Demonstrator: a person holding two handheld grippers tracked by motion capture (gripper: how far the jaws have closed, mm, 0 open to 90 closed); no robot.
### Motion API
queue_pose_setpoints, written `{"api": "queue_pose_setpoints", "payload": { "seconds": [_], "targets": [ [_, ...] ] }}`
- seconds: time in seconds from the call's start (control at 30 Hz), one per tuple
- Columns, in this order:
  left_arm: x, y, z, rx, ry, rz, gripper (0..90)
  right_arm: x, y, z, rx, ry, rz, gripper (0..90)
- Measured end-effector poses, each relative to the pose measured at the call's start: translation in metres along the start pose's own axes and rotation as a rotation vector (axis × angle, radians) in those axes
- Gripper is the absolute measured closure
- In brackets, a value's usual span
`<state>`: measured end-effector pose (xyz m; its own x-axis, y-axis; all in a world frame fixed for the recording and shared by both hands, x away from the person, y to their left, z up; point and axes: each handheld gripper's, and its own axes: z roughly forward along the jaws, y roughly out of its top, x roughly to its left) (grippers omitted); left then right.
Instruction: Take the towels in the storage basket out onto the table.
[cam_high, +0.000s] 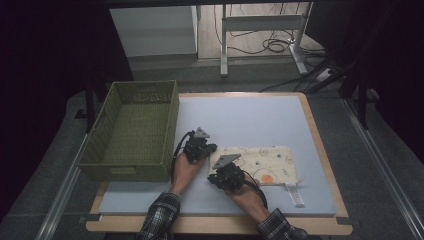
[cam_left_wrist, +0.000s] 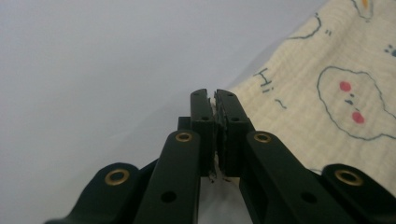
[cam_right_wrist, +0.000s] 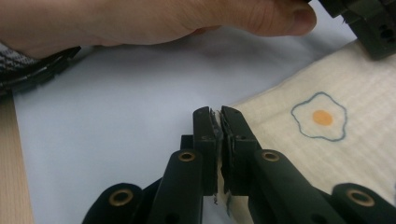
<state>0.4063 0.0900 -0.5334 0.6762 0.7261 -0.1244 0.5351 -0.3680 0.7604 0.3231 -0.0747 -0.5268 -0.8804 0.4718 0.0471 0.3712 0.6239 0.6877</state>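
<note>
With both grippers, left (cam_high: 209, 148) and right (cam_high: 214, 178), pinching the cloth (cam_high: 267, 164), I judge folding just begun, basket (cam_high: 131, 131) empty.

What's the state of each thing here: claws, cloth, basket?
left claw: shut on the cloth's corner
right claw: shut on the cloth's near edge
cloth: folded, flat on the mat, pinched at its left end by both claws
basket: upright, open top, looks empty

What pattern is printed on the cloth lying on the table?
The cloth is cream with blue-outlined doodles, fried eggs and a "Hi" scribble, clearest in the left gripper view.
</note>
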Motion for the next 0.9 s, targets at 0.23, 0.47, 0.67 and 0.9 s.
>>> {"api": "queue_pose_setpoints", "payload": {
  "seconds": [0.23, 0.47, 0.67, 0.9],
  "targets": [
    [-0.002, 0.008, -0.014, -0.011, 0.021, 0.007, 87.0, 0.004, 0.01, -0.001, -0.038, 0.023, -0.012, 85.5],
    [-0.009, 0.024, -0.014, -0.033, 0.014, 0.054, 86.9, -0.002, 0.009, -0.022, -0.096, 0.016, 0.009, 85.5],
    [-0.022, 0.037, -0.01, -0.048, 0.005, 0.099, 86.8, -0.009, 0.0, -0.039, -0.125, 0.005, 0.033, 85.4],
    [-0.044, 0.054, 0.009, -0.051, -0.026, 0.154, 86.6, -0.023, -0.024, -0.065, -0.154, -0.033, 0.079, 85.2]
  ]
}}
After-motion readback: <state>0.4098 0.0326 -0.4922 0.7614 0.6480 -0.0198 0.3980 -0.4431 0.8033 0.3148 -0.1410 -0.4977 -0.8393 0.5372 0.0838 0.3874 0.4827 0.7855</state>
